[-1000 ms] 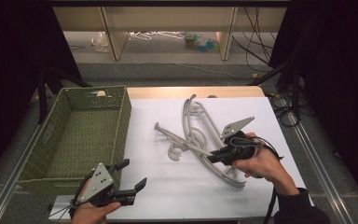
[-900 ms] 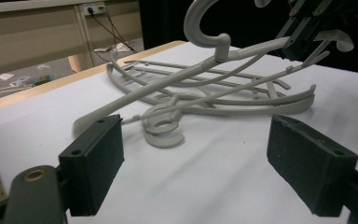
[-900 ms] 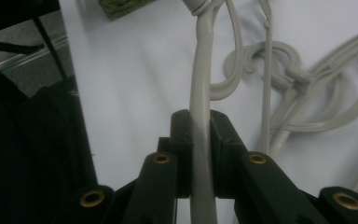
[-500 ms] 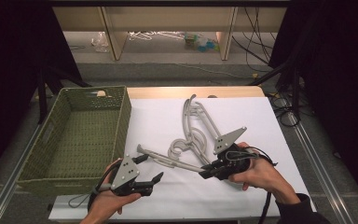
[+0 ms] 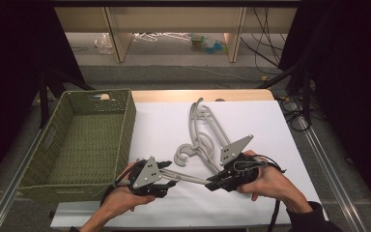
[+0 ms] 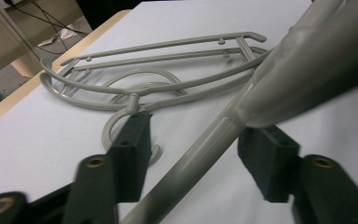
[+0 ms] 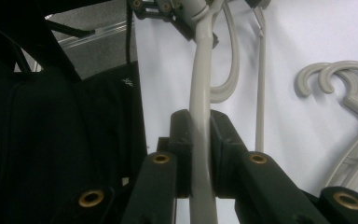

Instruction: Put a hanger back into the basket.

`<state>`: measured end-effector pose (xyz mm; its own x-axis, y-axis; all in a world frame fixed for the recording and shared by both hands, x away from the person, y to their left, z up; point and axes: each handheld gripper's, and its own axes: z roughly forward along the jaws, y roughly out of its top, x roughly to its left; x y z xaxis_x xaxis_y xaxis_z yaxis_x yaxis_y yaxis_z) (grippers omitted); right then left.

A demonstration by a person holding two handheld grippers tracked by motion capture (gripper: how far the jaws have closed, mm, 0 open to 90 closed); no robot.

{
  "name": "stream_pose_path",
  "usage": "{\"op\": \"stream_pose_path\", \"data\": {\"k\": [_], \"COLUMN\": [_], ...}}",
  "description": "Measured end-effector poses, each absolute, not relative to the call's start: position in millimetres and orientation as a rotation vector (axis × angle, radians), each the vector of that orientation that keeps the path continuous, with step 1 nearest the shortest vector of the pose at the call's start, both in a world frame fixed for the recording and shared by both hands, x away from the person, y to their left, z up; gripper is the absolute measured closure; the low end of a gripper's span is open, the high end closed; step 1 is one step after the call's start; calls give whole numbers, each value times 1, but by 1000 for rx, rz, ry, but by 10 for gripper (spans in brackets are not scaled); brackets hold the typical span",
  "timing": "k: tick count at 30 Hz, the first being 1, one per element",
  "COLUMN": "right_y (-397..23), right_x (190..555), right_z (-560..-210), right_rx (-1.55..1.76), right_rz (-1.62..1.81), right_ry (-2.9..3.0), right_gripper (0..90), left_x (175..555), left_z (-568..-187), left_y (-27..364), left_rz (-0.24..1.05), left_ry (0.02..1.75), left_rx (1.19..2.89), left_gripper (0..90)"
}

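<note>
Has brought the left tool (image 5: 168,177) in from the near left corner of the worktop (image 5: 159,121) to the hanger (image 5: 188,178) within the last second. Has just been closing its jaws. In the left gripper view these are not yet together: the hanger's arm lies between them with a gap on each side, so no grip there.

Keeps the right tool (image 5: 213,184) clamped on the same hanger, pads pressed flat against the arm in the right gripper view. Has drawn this hanger out from the other hangers (image 5: 205,128) toward the near edge; now spans between the two tools, just beside the basket (image 5: 125,121). Probably prepares a two-handed carry into the basket.

Cannot tell which hook belongs to the held hanger, nor whether its far end touches the pile. Nearest part of the arm blurred in the left gripper view.
</note>
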<state>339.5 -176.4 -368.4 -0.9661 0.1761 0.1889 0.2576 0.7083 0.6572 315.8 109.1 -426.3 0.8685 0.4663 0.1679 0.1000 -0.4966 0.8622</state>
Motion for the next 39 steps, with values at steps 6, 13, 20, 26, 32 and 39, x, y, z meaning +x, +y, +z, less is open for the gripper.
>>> {"op": "stream_pose_path", "data": {"k": [6,13,20,26,32,39], "right_y": [-179,-190,-194,-195,-196,-197], "right_x": [342,348,356,356,352,340], "right_z": [-370,-368,-378,-372,-353,-339], "right_rx": [-341,-322,-394,-516,-738,-762], "right_rz": [-1108,-1172,-1096,-1069,-1178,-1336], "right_ry": [-2788,-2800,-2838,-2925,-3037,-3083], "right_gripper": [815,780,773,544,376,341], "left_x": [317,311,308,309,314,321], "left_z": [-422,-407,-410,-407,-402,-399], "left_y": [108,103,95,96,108,122], "left_rz": [477,407,375,423,457,405], "left_ry": [310,295,292,337,453,569], "left_rx": [2116,2119,2160,2184,2148,2083], "left_gripper": [604,723,806,807,808,807]}}
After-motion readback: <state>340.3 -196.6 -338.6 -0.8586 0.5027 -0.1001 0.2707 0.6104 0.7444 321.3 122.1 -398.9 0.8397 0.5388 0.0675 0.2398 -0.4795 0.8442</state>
